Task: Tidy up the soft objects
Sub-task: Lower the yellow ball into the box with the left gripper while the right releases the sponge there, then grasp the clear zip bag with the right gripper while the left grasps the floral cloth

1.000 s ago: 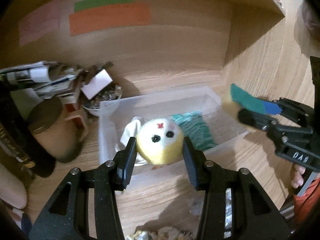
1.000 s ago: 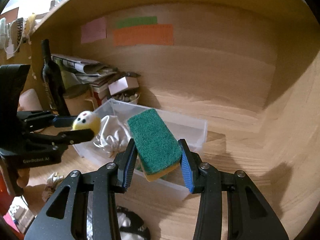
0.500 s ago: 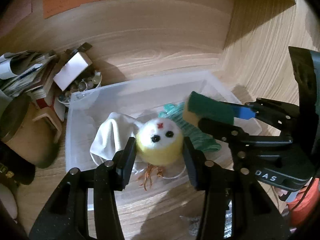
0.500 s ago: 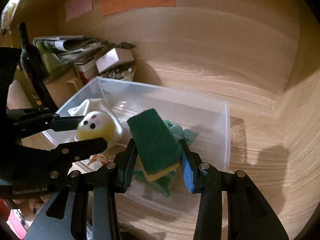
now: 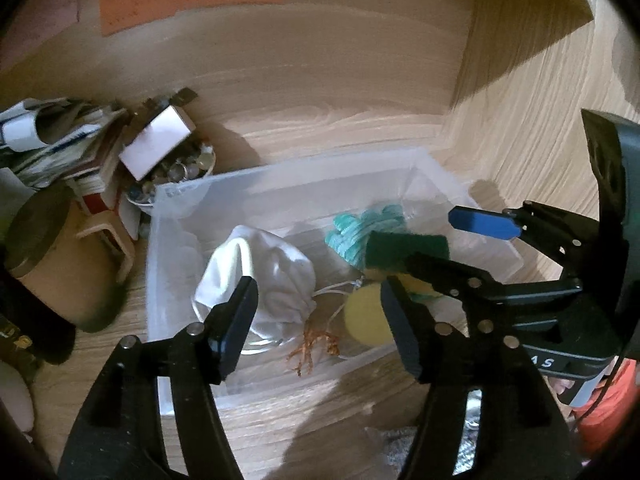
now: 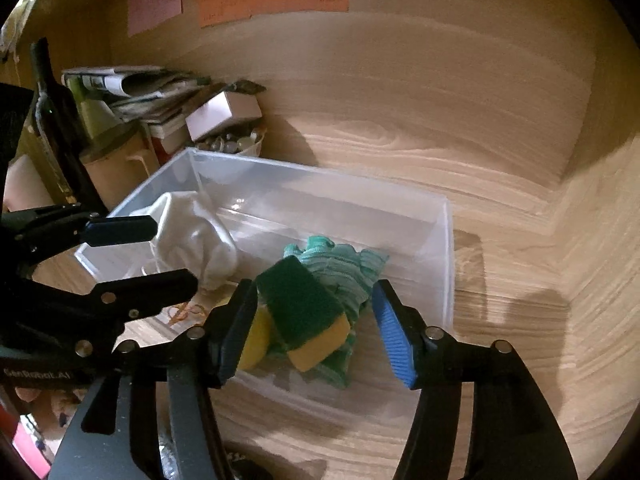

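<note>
Looks like we're at the drop-off step: both the left gripper (image 5: 318, 312) and right gripper (image 6: 316, 320) hang wide open, holding nothing. The sponge (image 6: 304, 308) and yellow ball (image 5: 366, 316) lie in the bin (image 6: 320, 184). Next we'd back out for more.

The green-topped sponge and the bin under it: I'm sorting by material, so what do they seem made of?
Green-and-yellow rectangular sponge: looks like yellow foam under a coarse, matte green scouring layer, judging by its fuzzy top. Clear rectangular storage bin: probably smooth, glossy plastic, since the wood grain shows through its walls.
</note>
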`<state>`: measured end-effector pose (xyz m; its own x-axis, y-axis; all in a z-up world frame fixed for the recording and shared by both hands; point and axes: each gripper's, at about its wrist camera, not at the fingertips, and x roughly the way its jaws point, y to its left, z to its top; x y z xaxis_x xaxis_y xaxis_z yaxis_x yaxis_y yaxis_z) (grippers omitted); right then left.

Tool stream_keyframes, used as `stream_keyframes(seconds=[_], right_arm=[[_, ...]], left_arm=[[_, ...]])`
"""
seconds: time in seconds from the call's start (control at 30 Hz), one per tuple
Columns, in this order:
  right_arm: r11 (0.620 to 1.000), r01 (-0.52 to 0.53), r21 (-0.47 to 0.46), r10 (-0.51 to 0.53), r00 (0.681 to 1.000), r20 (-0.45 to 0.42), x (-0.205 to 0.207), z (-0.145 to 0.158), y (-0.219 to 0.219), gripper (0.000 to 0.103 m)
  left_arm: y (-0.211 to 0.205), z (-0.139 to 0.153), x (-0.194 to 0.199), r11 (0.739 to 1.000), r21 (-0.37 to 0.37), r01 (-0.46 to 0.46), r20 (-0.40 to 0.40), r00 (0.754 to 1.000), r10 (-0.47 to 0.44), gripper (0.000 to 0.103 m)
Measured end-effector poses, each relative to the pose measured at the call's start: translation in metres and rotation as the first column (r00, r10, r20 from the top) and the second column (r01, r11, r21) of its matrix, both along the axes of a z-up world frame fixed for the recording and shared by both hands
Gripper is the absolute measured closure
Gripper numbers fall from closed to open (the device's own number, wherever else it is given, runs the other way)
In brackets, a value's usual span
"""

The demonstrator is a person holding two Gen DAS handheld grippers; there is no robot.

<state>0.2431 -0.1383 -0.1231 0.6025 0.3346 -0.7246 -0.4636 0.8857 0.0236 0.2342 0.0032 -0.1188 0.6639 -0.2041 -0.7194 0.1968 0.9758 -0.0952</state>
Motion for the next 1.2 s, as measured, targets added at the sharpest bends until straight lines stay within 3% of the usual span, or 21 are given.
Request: stream_keyframes(seconds=[0.13, 0.37, 0.43, 0.57, 0.87, 1.2], right_arm=[[1.0, 0.009, 0.013, -0.01, 0.999, 0.05, -0.014, 0.016, -0.006, 0.044], [0.999, 0.013, 0.051, -0.022, 0.984, 0.179, -0.053, 0.051, -0.018, 0.019], [0.998, 0.01, 0.061, -0.022, 0.977, 0.21, -0.066, 0.058, -0.02, 0.018], [0.998, -0.015, 0.068, -0.002, 0.972, 0.236, -0.091, 0.063, -0.022, 0.017], [0.997, -0.041, 0.068, 0.028, 0.982, 0.189, -0.121, 0.037, -0.015, 0.016], [0.995, -0.076, 0.067, 0.072, 0.996, 0.052, -0.123, -0.007, 0.004, 0.016]], left_arm=[[0.006, 0.015, -0.014, 1.0, -0.01, -0.015, 0.046, 0.999, 0.015, 0.033], [0.014, 0.043, -0.051, 0.999, -0.011, -0.034, 0.158, 0.987, 0.036, 0.019], [0.017, 0.049, -0.065, 0.999, -0.007, -0.04, 0.191, 0.981, 0.041, 0.011], [0.021, 0.052, -0.093, 0.998, 0.001, -0.063, 0.241, 0.969, 0.061, 0.004], [0.039, 0.021, -0.123, 0.994, 0.003, -0.113, 0.16, 0.981, 0.111, 0.003], [0.062, -0.038, -0.138, 0.981, 0.048, -0.186, 0.024, 0.983, 0.185, 0.003]])
